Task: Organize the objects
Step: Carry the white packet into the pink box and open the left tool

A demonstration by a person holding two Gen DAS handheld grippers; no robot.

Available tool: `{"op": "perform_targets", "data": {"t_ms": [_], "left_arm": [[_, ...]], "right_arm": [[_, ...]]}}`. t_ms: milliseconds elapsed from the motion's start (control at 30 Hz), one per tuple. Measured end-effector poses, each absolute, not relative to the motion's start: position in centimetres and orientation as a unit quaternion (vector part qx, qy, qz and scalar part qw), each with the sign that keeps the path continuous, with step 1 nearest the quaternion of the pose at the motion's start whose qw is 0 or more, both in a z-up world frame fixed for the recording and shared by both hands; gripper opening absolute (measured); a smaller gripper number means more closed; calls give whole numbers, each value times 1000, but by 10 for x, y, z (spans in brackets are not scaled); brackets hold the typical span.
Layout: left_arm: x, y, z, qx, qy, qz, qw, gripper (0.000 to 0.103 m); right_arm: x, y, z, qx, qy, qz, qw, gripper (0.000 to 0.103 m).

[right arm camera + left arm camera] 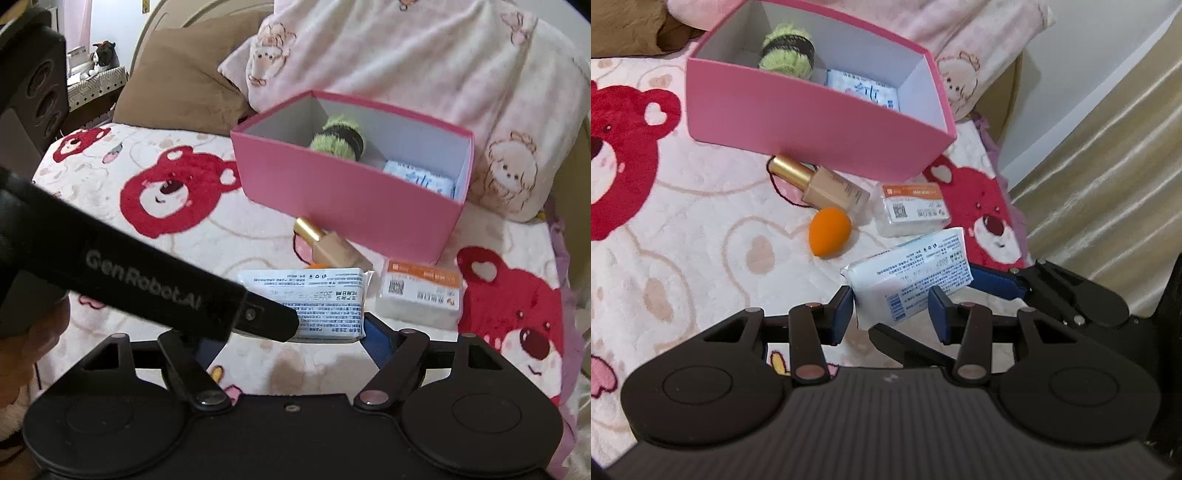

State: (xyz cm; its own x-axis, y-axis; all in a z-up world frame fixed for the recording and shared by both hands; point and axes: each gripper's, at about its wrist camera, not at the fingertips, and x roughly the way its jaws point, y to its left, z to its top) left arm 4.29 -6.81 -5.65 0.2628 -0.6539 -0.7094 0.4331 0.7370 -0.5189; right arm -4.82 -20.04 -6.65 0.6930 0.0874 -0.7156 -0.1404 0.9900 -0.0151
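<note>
**Both tools at one tissue pack, pink box part filled**

The left tool point(892, 308) has its blue pads narrowed onto the near end of a white tissue pack point(916, 269), which is pinched between them. The pack's long axis runs from near left to far right, printed side up. The right tool point(291, 332) stands much wider, one blue finger point(376, 338) alongside the pack's right end; whether it presses on the pack cannot be told. Just beyond, on the bear-print blanket point(683, 240) of the bed, lie an orange makeup sponge point(829, 230), a smaller orange-labelled tissue pack point(912, 210) and a foundation bottle point(820, 184), on its side, its gold cap pointing far left. Farther still stands the open pink box point(812, 114), holding a green knitted roll point(786, 48) and a blue-printed pack point(864, 90).
</note>
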Motion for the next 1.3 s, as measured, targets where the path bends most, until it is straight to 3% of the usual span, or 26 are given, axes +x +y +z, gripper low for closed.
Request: {"op": "perform_targets", "data": {"t_ms": [400, 800, 1300], "left_arm": [[50, -48, 12, -56, 455, -344, 820, 42], [98, -50, 65, -38, 448, -357, 819, 44], [217, -94, 20, -48, 508, -344, 788, 44]], "right_arm": [[-37, -186, -9, -24, 371, 66, 926, 61], [8, -198, 47, 5, 379, 75, 922, 56], [132, -246, 17, 76, 457, 69, 884, 56]]}}
